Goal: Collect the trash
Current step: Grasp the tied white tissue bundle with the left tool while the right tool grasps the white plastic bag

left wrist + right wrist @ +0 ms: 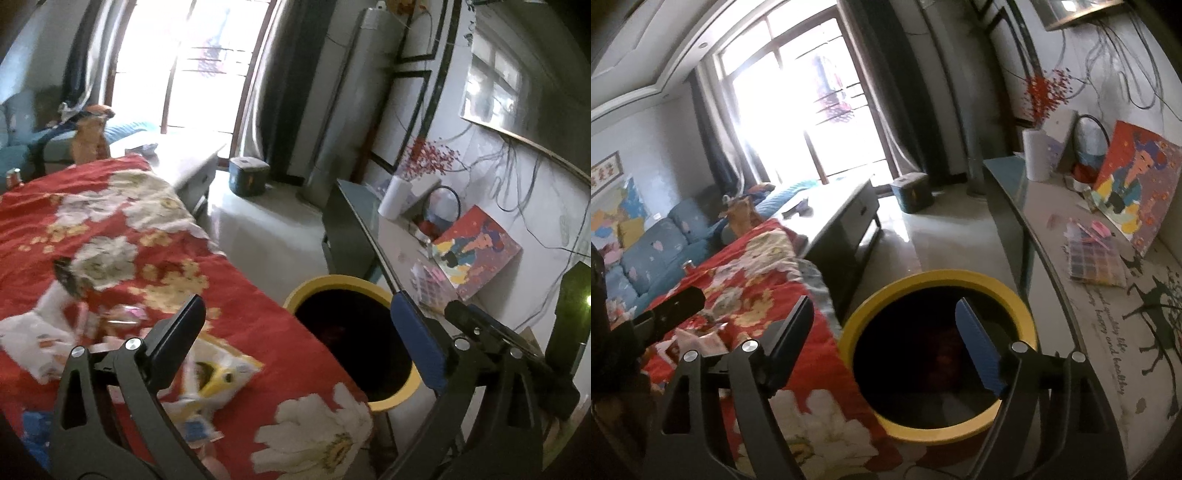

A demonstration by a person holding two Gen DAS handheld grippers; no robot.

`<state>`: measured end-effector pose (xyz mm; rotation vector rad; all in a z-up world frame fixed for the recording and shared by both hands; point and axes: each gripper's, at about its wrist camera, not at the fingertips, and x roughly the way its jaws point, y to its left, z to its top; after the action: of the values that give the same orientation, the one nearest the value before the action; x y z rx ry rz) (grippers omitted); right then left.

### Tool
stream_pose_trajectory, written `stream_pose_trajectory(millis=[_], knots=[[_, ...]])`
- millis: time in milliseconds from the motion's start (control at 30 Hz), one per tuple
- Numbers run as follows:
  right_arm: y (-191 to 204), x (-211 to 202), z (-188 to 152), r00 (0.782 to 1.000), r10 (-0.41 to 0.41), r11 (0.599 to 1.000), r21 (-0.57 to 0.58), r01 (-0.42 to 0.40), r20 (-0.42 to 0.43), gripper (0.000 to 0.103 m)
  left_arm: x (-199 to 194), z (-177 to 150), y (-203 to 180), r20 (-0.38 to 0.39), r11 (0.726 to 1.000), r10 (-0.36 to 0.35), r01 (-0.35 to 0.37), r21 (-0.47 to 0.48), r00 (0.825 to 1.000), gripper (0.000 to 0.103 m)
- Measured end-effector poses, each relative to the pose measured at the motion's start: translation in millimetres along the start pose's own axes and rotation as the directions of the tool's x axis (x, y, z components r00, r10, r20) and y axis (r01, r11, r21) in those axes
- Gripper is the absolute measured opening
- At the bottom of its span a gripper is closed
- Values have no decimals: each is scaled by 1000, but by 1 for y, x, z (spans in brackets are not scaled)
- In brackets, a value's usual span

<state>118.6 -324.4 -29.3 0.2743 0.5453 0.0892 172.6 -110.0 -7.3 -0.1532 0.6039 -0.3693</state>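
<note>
Clearly, in the left wrist view, the left gripper (295, 332) has its two fingers wide apart and holds nothing. Its black left finger hangs above the red flowered cloth on the table (122, 221), and its blue-padded right finger hangs above the round yellow-rimmed trash bin (354, 343). The crumpled white and yellow snack wrapper (218, 380) lies on the cloth just beside the black finger, below and a little to the left of the gripper's middle. More white paper scraps (33, 339) lie further left on the same cloth, blurred. The bin stands to the right of the table edge, touching or nearly touching the hanging cloth. I judge the left gripper is the nearer one to the wrapper, so it should tilt down and leftward to reach it.

From the right wrist view, the right gripper (886, 339) is also spread open and empty. It points almost straight down into the dark mouth of the bin (857, 317), with the blue pad over the opening. The left gripper's finger (676, 306) shows at the left side, over the cloth (757, 280). Some pale scraps (701, 339) remain there, well apart from the right gripper.
</note>
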Motion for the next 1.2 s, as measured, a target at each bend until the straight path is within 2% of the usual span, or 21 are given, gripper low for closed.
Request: stream_pose_trajectory(millis=[367, 667, 867, 1033, 1200], knots=[[53, 7, -5, 995, 96, 992, -79, -99, -38, 78, -33, -1, 52, 26, 993, 104, -102, -65, 994, 92], [102, 15, -14, 980, 180, 969, -155, -192, -89, 78, -59, -1, 99, 49, 973, 187, -179, -147, 981, 92], [133, 21, -24, 965, 230, 947, -200, -252, -129, 78, -74, -3, 126, 57, 956, 239, -225, -188, 969, 92], [161, 30, -33, 944, 275, 921, -232, -313, -183, 79, -83, -7, 150, 50, 938, 275, -257, -233, 960, 92], [188, 46, -42, 926, 300, 893, -275, -357, -227, 82, -88, -8, 174, 35, 916, 317, -296, -272, 948, 92]])
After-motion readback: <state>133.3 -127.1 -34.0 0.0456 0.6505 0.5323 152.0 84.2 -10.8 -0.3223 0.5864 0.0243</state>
